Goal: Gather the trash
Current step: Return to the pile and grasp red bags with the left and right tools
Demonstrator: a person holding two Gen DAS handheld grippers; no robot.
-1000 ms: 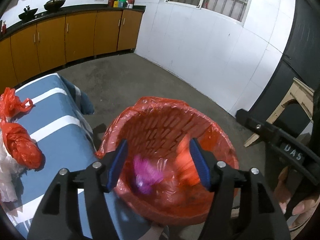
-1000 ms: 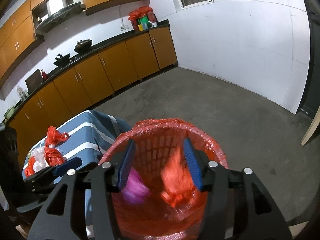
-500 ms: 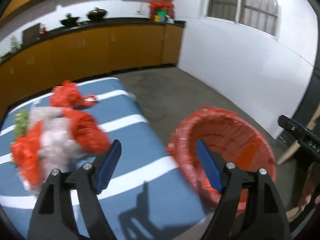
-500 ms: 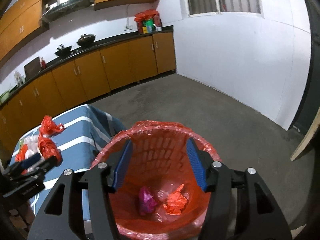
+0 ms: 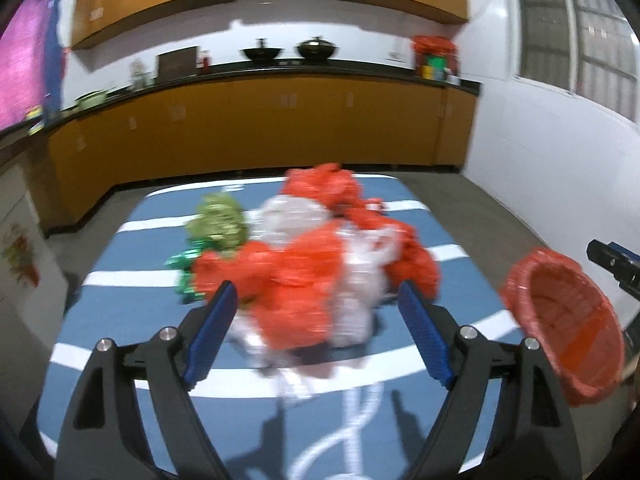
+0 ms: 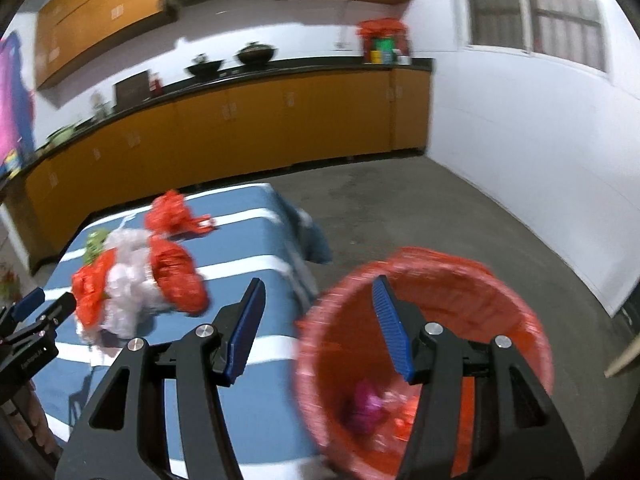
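Indoor light was moderate and even, brightest on the white wall and paler at the window, which gave no strong beam. Motion blur smeared both views: the pile of bags on the striped table and the red basket were soft-edged, while the gripper fingers stayed sharp and cast small dark shadows on the cloth. Fisheye distortion bowed the cabinets, and the corners fell to black.

no legible text anywhere; perhaps faint, blurred lettering on the left tool, unreadable
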